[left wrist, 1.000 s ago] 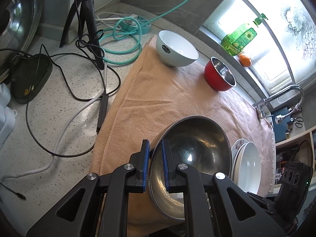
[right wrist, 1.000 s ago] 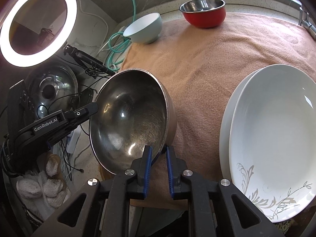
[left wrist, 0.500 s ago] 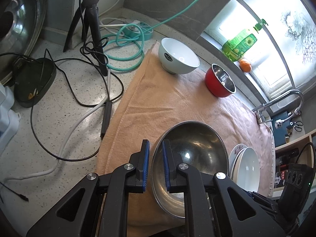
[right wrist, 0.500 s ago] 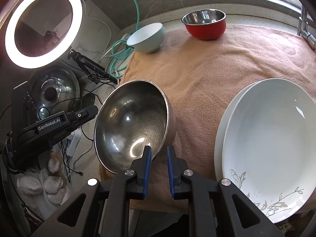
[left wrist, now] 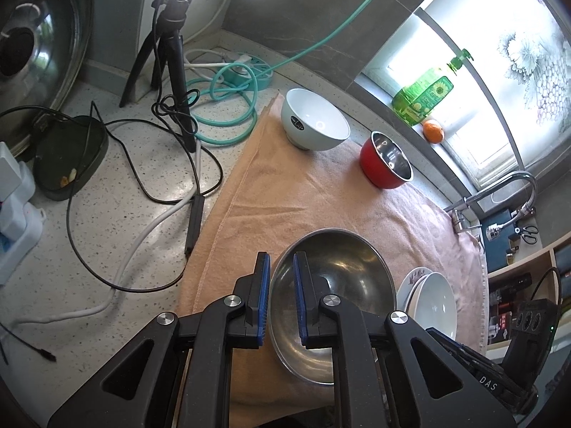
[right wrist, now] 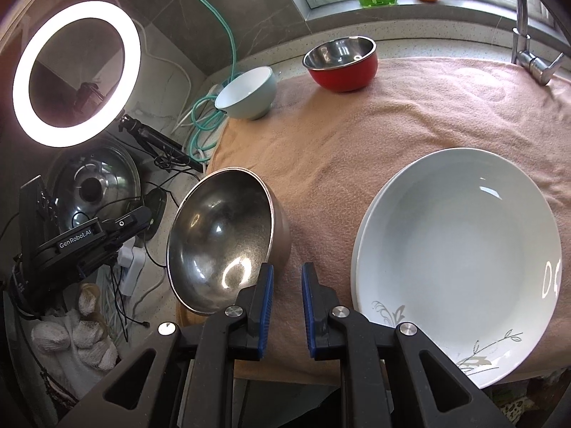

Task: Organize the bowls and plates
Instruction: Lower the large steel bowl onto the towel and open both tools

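Left wrist view: the peach terry towel (left wrist: 285,192) covers the speckled stone desk (left wrist: 117,221) from centre to 3 o'clock; its left hem runs from 12 toward 6 o'clock, with black cables (left wrist: 142,185) lying on bare stone beyond it. A wide stretch of towel lies open between the large stainless steel bowl (left wrist: 342,285) near 6 o'clock and the white ceramic bowl (left wrist: 314,125) and red steel-lined bowl (left wrist: 385,160) at 1 o'clock. The steel bowl is dull grey inside. The left gripper (left wrist: 282,299) straddles its left rim, one blue-padded finger inside and one outside, with small gaps either side.

Right wrist view: the stacked white plates with a grey leaf print (right wrist: 456,260) sit at 3 o'clock, apart from the steel bowl (right wrist: 221,239) at 9 o'clock, which tilts by the towel's left edge. The right gripper (right wrist: 287,303) points between them, its fingers spread and holding nothing.
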The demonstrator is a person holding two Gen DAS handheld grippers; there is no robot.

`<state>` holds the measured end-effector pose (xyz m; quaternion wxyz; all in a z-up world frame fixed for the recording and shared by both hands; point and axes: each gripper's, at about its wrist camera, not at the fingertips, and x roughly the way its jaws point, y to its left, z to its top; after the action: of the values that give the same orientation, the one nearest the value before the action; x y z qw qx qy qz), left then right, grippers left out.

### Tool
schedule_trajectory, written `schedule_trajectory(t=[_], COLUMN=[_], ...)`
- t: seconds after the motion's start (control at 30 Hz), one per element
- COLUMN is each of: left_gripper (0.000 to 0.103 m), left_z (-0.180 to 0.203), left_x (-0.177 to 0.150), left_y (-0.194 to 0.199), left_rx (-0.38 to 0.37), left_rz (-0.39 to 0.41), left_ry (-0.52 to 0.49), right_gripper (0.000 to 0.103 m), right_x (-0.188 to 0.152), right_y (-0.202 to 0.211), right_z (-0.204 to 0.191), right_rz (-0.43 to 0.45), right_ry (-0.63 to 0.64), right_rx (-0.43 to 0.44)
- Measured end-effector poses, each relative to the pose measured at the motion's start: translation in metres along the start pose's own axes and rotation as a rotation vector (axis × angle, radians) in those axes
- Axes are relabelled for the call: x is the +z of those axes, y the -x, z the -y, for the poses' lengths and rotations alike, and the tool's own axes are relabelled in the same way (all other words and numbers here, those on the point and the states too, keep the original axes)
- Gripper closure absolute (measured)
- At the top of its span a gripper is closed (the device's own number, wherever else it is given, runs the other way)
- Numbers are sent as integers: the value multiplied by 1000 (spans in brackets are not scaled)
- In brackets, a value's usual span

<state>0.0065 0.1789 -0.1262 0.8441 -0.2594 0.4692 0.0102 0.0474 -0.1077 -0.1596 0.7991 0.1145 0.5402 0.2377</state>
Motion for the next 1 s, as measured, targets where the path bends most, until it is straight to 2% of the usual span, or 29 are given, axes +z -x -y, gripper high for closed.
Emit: schedule_trajectory(t=[0.27,0.5,0.73,0.9,1.0], left_gripper=[91,91,91,91,91], left_z=[17,37,66,89,106], left_x=[9,17,25,37,45], left_y=[10,9,15,14,7], left_rx=[-66,-94,-71,-49,-47], left_rz=[31,47,92,130,139], left_ry=[-37,-67,-82,-44,-19], right_gripper=[88,88,88,88,87], right_x=[14,37,73,116,145], right_y=[41,76,91,97,95], right_z=[11,19,24,31,40], right_rz=[87,180,198,186,151], right_ry=[-9,-24,22,106,139], right_rx=[-41,-68,-20,32,78])
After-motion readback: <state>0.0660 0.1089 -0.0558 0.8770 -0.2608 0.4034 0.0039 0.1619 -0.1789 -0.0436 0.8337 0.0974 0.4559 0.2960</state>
